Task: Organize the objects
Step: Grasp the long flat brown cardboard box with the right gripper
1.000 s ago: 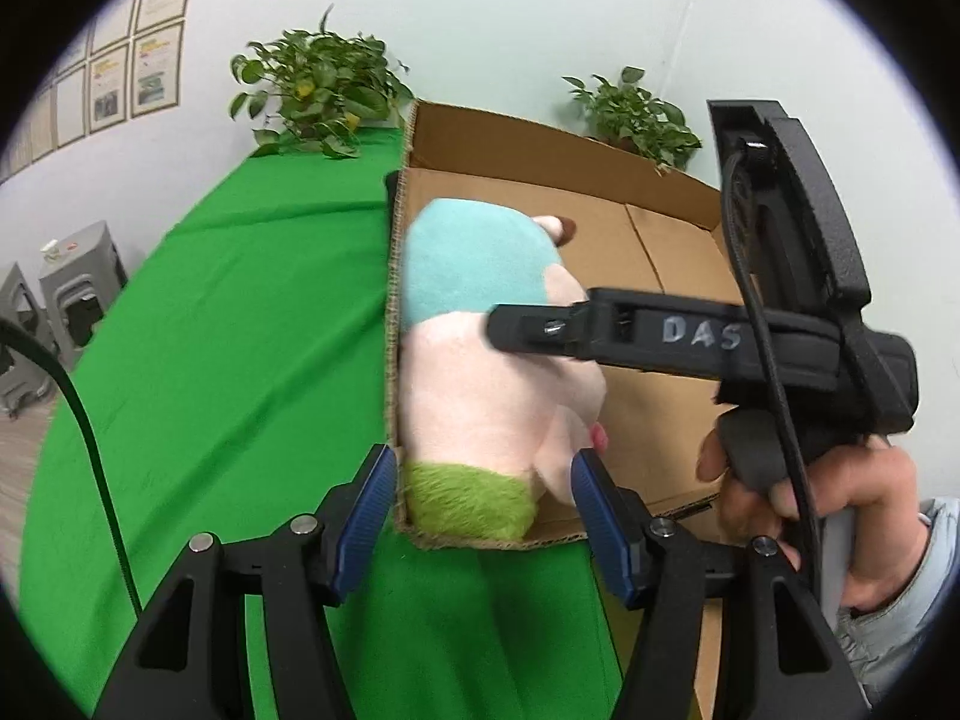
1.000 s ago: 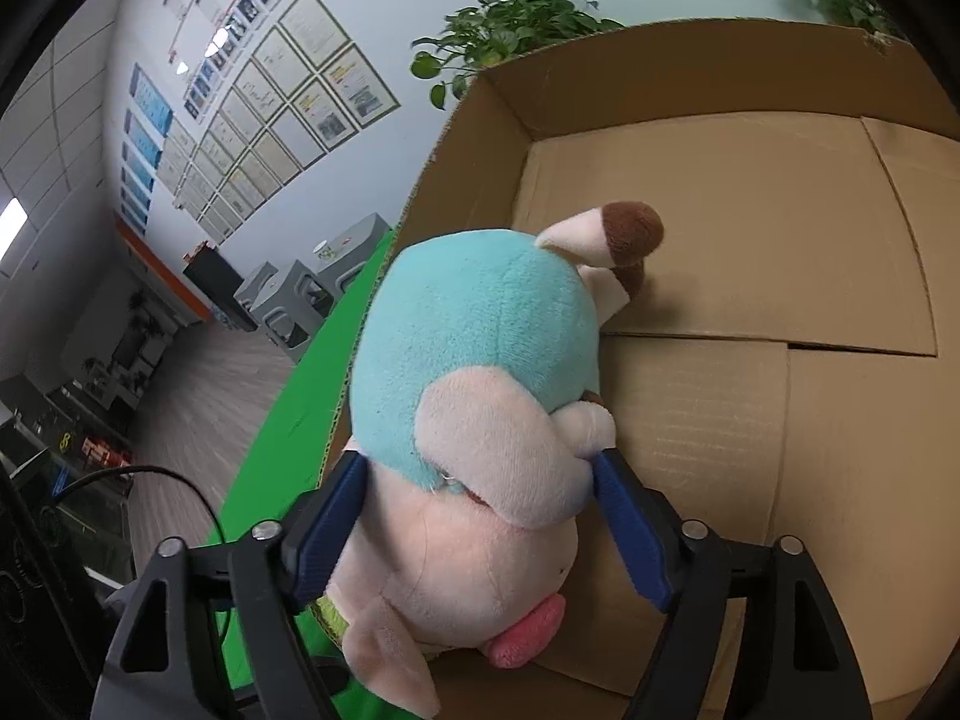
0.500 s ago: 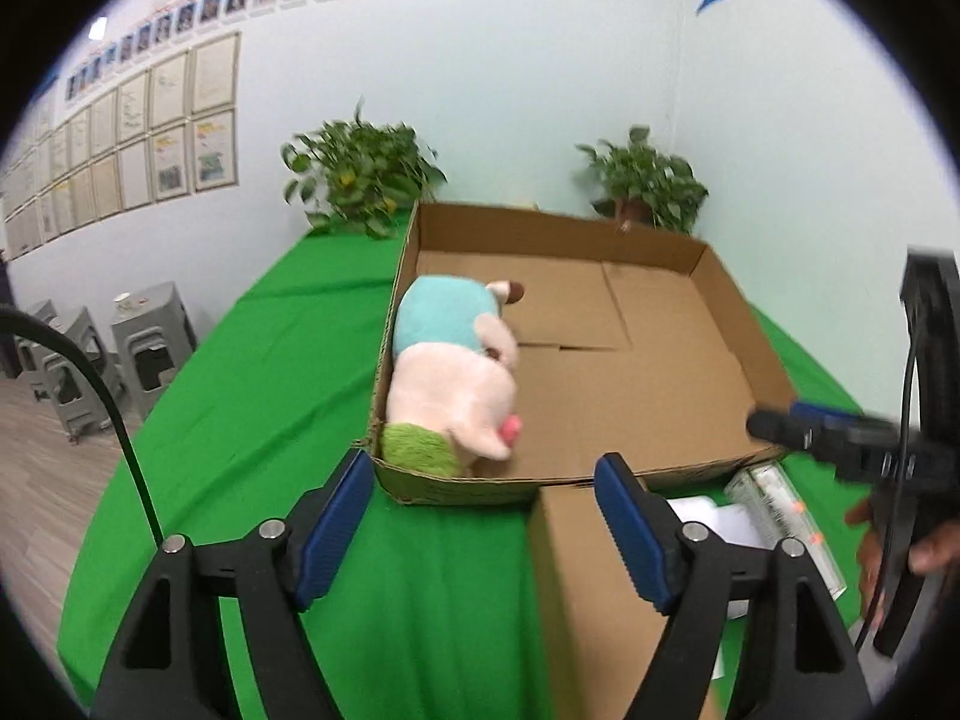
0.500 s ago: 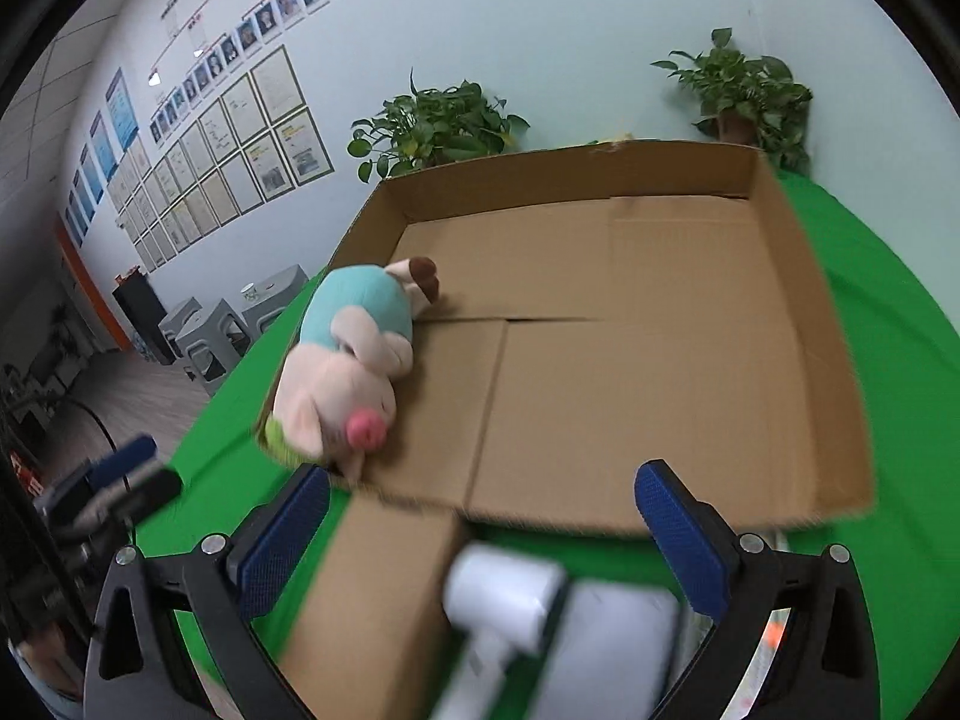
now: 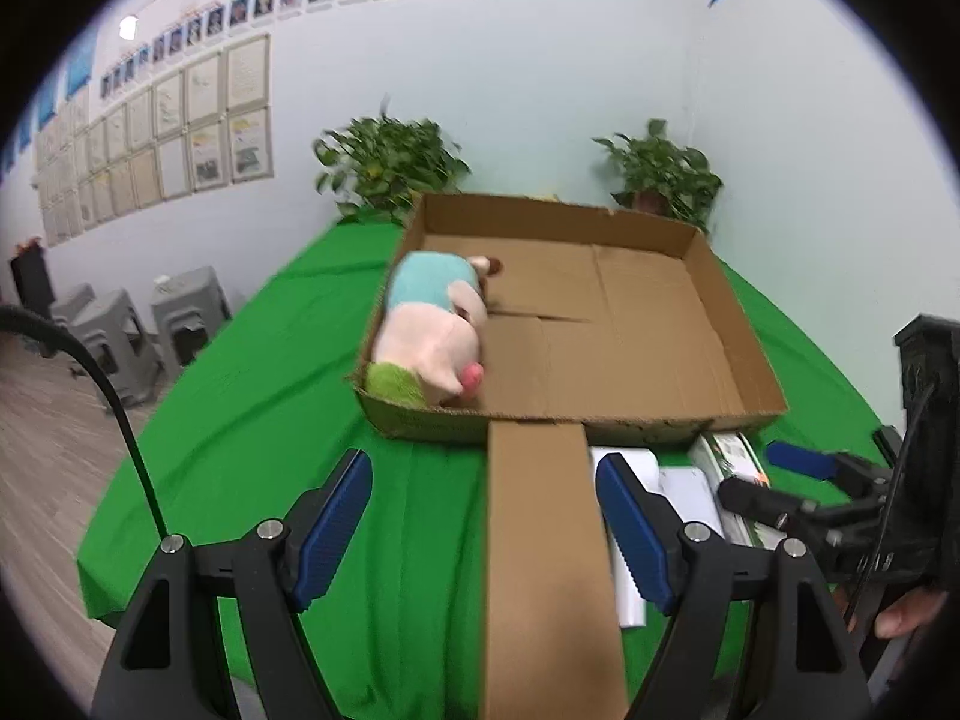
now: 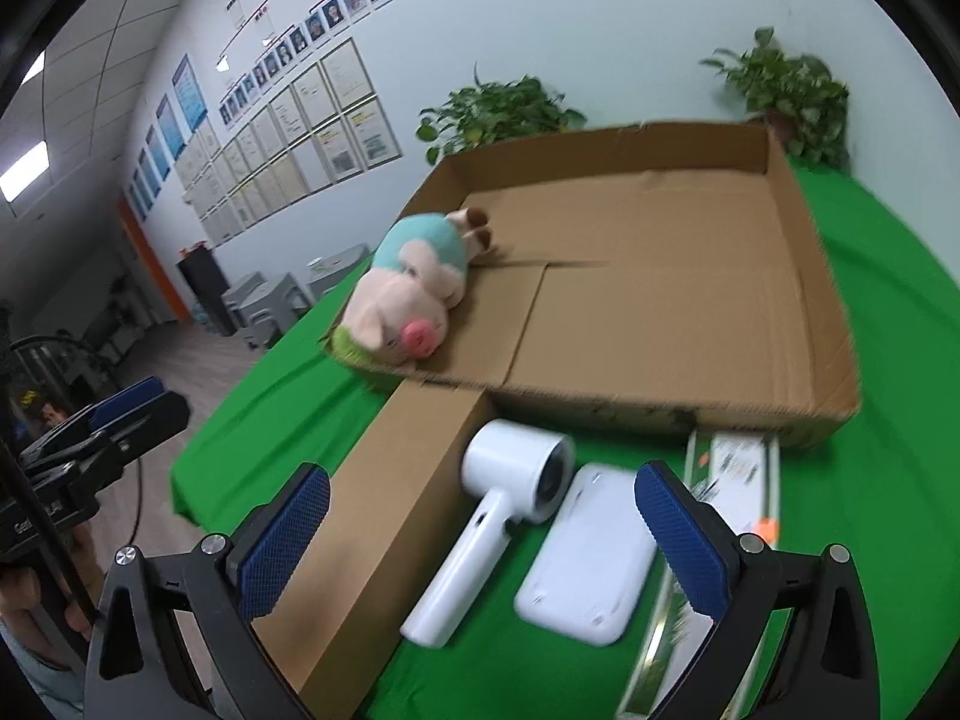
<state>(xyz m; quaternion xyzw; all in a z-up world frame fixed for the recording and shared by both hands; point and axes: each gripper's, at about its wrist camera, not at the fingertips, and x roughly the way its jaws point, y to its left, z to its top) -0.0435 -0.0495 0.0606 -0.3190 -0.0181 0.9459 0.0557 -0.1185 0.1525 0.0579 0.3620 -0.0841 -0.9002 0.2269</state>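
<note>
Both the left gripper [image 5: 483, 519] and right gripper [image 6: 480, 540] hover with jaws spread wide, holding nothing. The plush pig [image 6: 408, 294] lies inside the cardboard tray [image 6: 804, 276], against its left wall at the near corner.

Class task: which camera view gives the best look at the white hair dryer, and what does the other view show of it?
The right wrist view: the hair dryer lies whole on the green cloth, between the long box and a white flat device. In the left wrist view, only a white sliver shows, behind a blue pad and the long box.
</note>
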